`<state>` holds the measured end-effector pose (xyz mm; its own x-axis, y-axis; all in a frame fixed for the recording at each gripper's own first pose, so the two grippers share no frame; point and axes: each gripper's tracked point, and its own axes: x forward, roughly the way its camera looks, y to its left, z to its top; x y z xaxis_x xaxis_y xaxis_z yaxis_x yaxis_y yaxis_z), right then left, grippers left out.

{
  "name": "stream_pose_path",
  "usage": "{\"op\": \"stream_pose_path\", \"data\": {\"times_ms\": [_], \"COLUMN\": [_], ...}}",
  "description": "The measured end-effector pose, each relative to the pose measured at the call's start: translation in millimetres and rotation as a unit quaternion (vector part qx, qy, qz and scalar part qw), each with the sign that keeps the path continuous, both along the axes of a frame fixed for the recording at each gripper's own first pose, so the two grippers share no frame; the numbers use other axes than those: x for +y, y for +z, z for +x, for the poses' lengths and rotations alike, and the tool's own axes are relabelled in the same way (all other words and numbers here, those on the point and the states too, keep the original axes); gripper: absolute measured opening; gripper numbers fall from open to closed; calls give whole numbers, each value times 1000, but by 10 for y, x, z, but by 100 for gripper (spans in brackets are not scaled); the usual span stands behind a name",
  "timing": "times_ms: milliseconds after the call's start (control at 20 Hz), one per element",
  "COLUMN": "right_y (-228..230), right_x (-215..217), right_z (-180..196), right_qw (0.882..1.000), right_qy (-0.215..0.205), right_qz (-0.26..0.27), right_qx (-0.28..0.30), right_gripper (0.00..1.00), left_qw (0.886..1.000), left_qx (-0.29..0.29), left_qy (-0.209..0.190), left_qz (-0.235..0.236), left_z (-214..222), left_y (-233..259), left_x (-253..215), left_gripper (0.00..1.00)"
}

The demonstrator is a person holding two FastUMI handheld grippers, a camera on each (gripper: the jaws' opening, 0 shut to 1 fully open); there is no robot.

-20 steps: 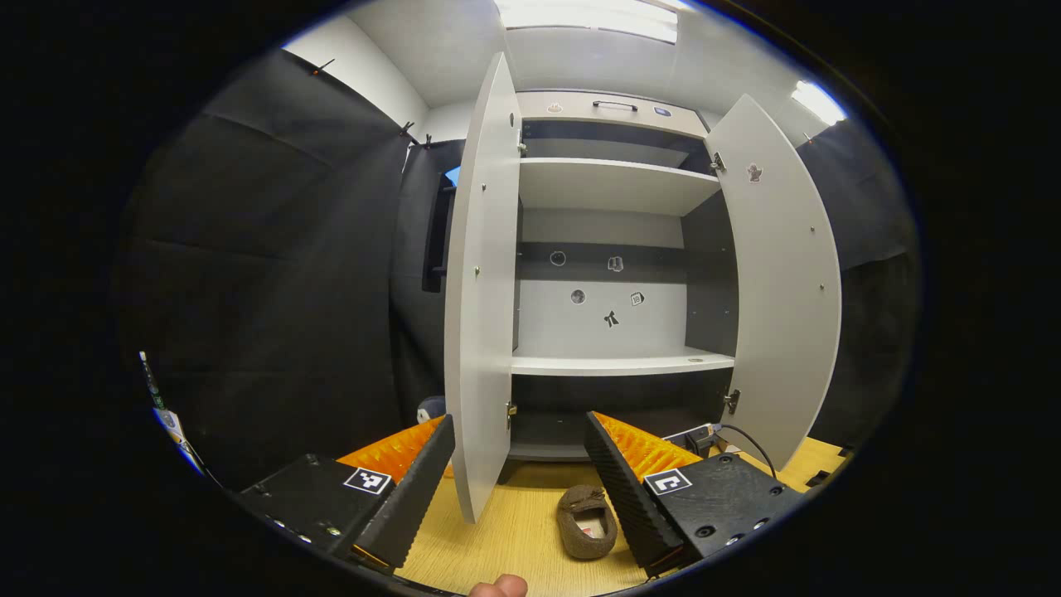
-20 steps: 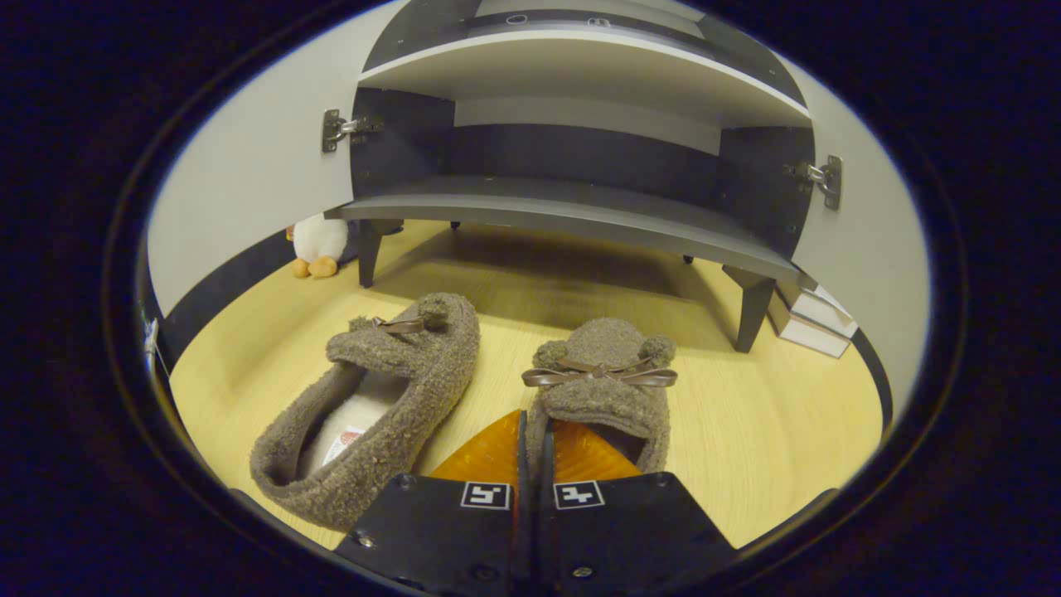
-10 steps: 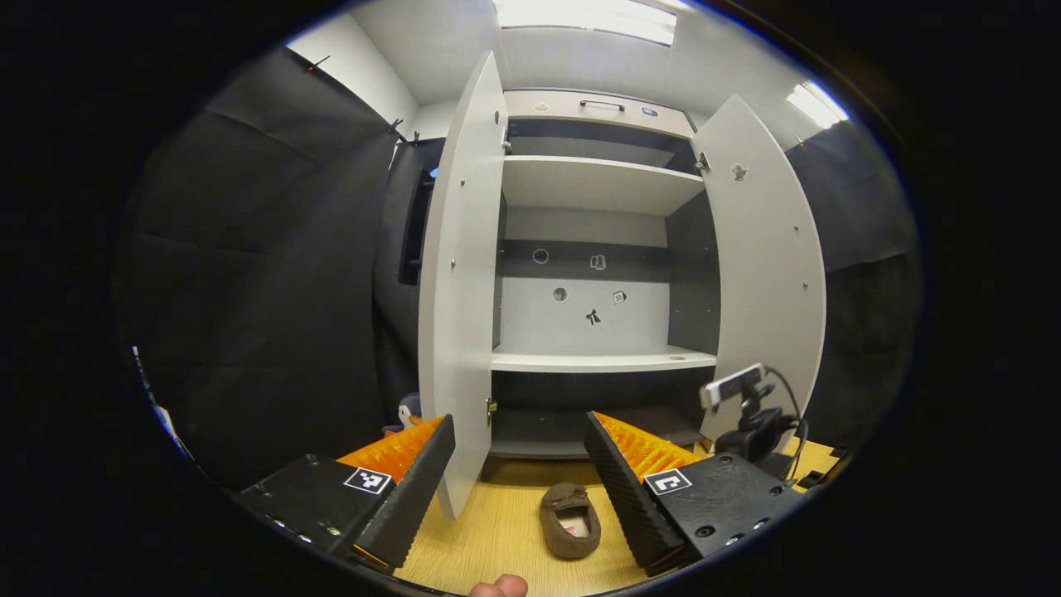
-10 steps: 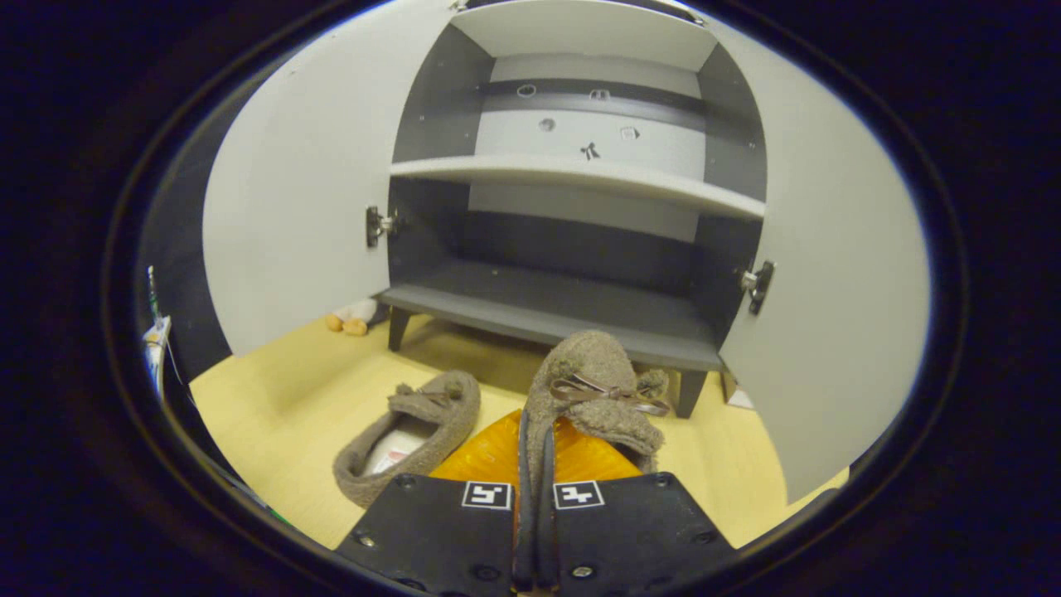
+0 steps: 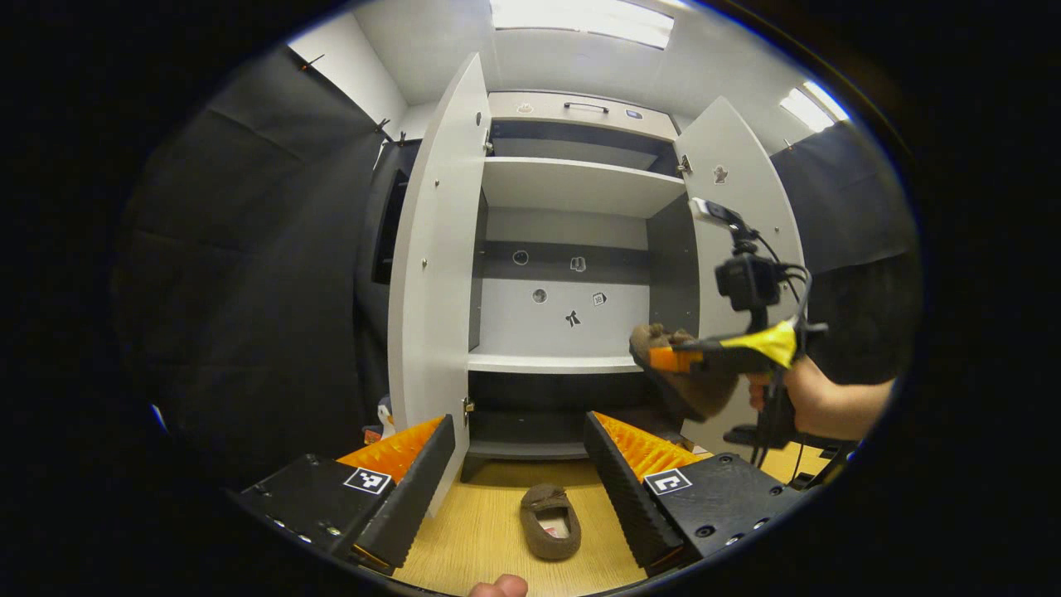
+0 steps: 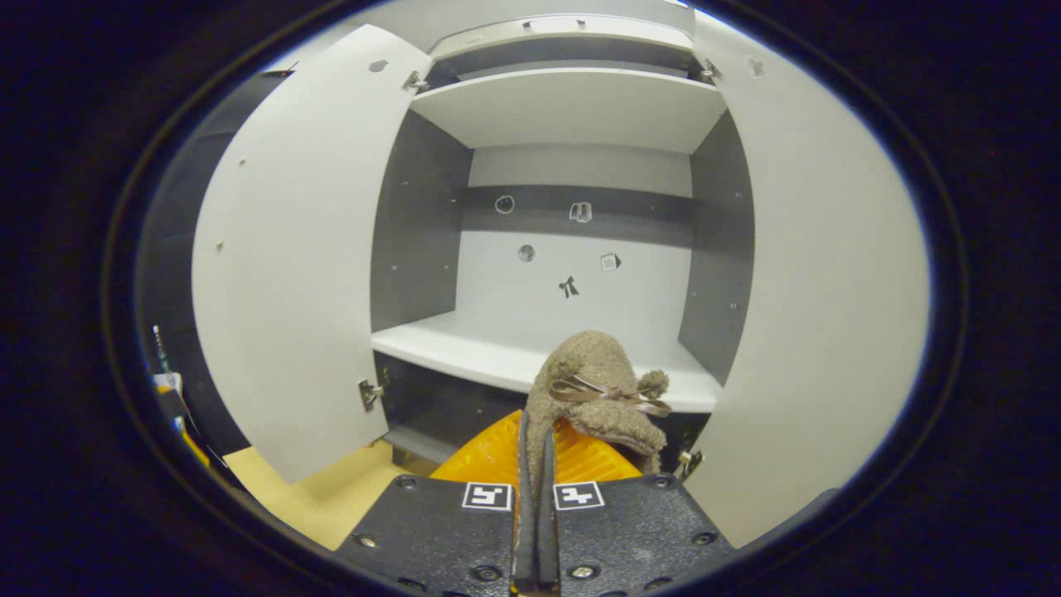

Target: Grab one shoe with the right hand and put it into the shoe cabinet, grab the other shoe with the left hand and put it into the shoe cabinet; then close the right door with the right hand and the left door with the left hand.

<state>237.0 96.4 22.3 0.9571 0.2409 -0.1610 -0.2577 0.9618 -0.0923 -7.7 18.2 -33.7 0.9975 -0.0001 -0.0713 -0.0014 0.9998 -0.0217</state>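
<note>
Right tool [image 6: 535, 464] clamps one shoe [image 6: 593, 390]; other shoe [image 5: 549, 521] floored.

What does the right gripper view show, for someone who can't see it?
The right gripper holds a fuzzy slipper up in front of the open cabinet, near its middle shelf. Both doors stand wide open.

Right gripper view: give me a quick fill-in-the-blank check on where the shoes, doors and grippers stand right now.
1. The right gripper is shut on a ____.
2. The other shoe lies on the ____.
3. Both cabinet doors, left door and right door, stand ____.
4. The left gripper is ____, holding nothing.

Missing words: shoe; floor; open; open
</note>
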Motion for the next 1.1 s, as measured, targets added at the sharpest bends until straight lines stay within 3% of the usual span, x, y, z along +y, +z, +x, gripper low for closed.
{"op": "stream_pose_path", "data": {"times_ms": [300, 600, 750, 850, 1000, 1050, 1100], "right_y": [344, 56, 49, 50, 109, 158, 263], "right_x": [16, 14, 24, 76, 141, 146, 131], "right_z": [1192, 1816, 1889, 1839, 1668, 1589, 1525], "right_qw": [997, 989, 987, 988, 990, 991, 992], "right_qy": [-28, -68, -81, -75, -62, -60, -60], "right_qz": [-66, -114, -119, -112, -95, -87, -85], "right_qx": [14, 69, 72, 77, 85, 84, 71], "right_gripper": [5, 6, 14, 30, 44, 58, 50], "left_qw": [1000, 999, 999, 999, 999, 999, 999], "left_qx": [1, 6, 8, 11, 9, 9, 7], "left_qy": [15, 34, 40, 39, 36, 33, 31], "left_qz": [0, 1, 0, -2, -1, -1, -1], "left_z": [16, 38, 30, 36, 45, 38, 48], "left_y": [13, -10, -17, -45, -28, -38, -18], "left_x": [100, 245, 283, 278, 259, 245, 221], "left_gripper": [95, 95, 95, 95, 95, 95, 95]}}
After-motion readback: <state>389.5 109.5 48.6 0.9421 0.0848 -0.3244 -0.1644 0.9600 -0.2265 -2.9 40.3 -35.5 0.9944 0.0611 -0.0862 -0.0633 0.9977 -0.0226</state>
